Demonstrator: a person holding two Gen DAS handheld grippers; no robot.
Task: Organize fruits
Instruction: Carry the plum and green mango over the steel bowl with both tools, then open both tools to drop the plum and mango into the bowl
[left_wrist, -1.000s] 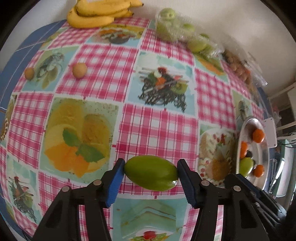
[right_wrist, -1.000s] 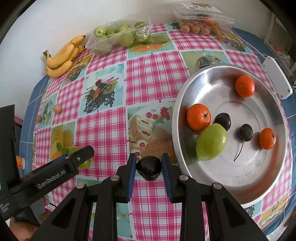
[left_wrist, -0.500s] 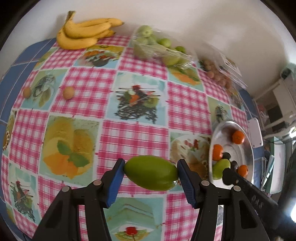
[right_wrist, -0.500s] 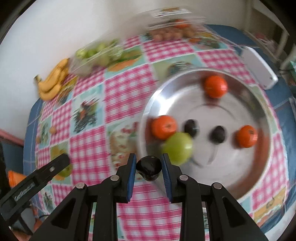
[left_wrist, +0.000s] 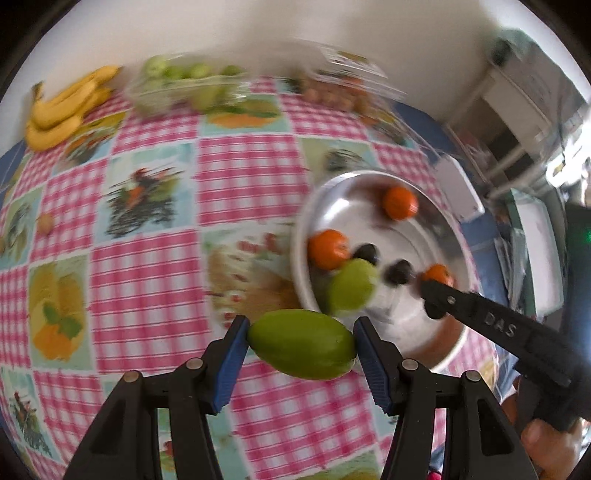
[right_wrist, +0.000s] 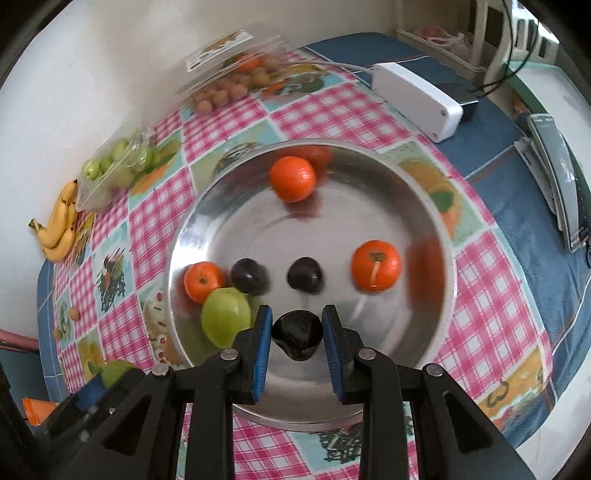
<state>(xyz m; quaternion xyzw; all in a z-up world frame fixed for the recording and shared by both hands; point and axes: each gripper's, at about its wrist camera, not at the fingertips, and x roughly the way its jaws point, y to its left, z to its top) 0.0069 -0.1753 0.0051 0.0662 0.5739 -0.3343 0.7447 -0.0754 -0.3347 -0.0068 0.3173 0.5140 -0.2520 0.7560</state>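
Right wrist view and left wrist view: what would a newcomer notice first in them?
First, the silver tray on the checkered tablecloth, holding three oranges, two dark plums and a green fruit. Next, the right gripper over the tray's near part, shut on a dark plum. Then the left gripper, clamping a green mango beside the tray.

On the table (right_wrist: 317, 110), the metal tray (right_wrist: 439, 236) holds three oranges (right_wrist: 292, 183), two plums (right_wrist: 304, 275) and a mango (right_wrist: 226, 315). Bananas (right_wrist: 61, 225) lie far left by the wall, with the fruit packs (right_wrist: 229, 70) behind the tray.
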